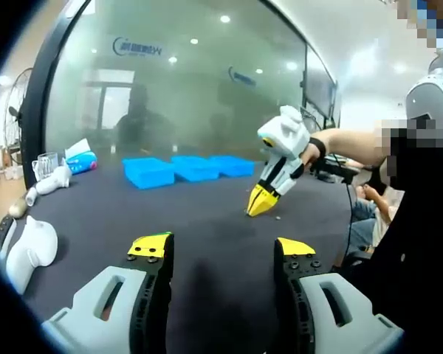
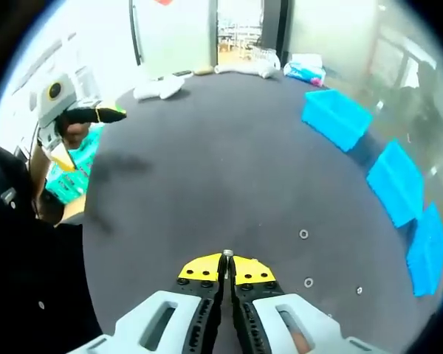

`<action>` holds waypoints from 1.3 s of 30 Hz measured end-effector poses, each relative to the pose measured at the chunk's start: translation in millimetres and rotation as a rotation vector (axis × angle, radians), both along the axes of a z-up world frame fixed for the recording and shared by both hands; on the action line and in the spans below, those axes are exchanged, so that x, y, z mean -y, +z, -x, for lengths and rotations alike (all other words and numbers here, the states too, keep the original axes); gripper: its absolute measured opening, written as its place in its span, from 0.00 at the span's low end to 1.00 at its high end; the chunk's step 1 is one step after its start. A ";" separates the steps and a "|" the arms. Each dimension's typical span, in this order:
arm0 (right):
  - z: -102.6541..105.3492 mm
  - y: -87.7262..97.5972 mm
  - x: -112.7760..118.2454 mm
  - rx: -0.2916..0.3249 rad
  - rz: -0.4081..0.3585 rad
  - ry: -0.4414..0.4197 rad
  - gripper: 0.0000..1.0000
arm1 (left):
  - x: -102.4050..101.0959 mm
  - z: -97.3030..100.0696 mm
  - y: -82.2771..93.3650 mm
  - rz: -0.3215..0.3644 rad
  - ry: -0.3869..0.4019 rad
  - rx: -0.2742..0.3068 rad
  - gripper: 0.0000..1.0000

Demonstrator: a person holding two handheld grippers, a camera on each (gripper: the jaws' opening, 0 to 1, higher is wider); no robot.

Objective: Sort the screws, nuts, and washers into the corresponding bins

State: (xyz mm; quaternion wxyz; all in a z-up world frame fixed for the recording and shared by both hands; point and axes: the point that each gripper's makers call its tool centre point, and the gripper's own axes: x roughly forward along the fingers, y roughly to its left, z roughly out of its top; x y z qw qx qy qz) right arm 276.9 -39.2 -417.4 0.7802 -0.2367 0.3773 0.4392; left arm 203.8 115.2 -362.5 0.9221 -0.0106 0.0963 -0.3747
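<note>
Right gripper view: the right gripper (image 2: 227, 267) has its yellow-tipped fingers (image 2: 201, 268) pressed together, pinching a small silvery piece (image 2: 227, 254) at the very tips; too small to tell whether screw, nut or washer. Beneath the fingers lies a dark round surface (image 2: 207, 177). Just ahead and to the right of the tips, three small metal parts lie loose and apart from one another: a ring-shaped washer (image 2: 303, 234) farthest forward, a second ring (image 2: 308, 282) beside the fingers, and a tiny piece (image 2: 359, 290) further right, kind unclear. Beyond these, along the right edge, three blue bins (image 2: 396, 181) stand in a row, the farthest one (image 2: 335, 116) well ahead of the fingers. At the far rim sit white items and a blue-and-white packet (image 2: 306, 71). Off to the left, the left gripper (image 2: 117, 114) hangs above the surface edge, held in a person's hand (image 2: 77, 131). Left gripper view: the left gripper (image 1: 223, 247) has its fingers (image 1: 151, 246) spread wide, nothing between them, raised over the dark surface (image 1: 207, 221). Ahead and to the right, the right gripper (image 1: 260, 203) points down, tips closed at the surface. Further ahead, the three blue bins (image 1: 188, 169) sit side by side; a glass wall (image 1: 184, 81) stands behind them.
</note>
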 end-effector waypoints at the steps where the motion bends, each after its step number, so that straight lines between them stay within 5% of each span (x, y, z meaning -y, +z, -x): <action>1: -1.1 5.8 -0.6 0.015 -0.031 -0.007 0.01 | -0.1 -0.2 0.3 0.000 0.001 0.001 0.53; 8: -4.6 43.0 16.9 0.141 -0.167 -0.044 0.01 | -0.9 -2.2 3.9 0.005 0.008 0.009 0.53; 12: -0.8 68.3 34.6 0.203 -0.326 -0.139 0.01 | 0.4 -2.0 5.6 0.003 0.008 0.014 0.53; 18: 17.1 85.0 64.9 0.333 -0.468 -0.234 0.01 | 2.2 -1.2 9.9 -0.009 0.008 0.018 0.53; 27: 50.7 95.1 111.0 0.456 -0.556 -0.343 0.01 | 5.0 0.0 17.3 -0.009 0.014 0.036 0.53; 39: 61.8 129.4 160.4 0.629 -0.632 -0.444 0.01 | 10.7 1.3 22.3 -0.005 0.006 0.046 0.53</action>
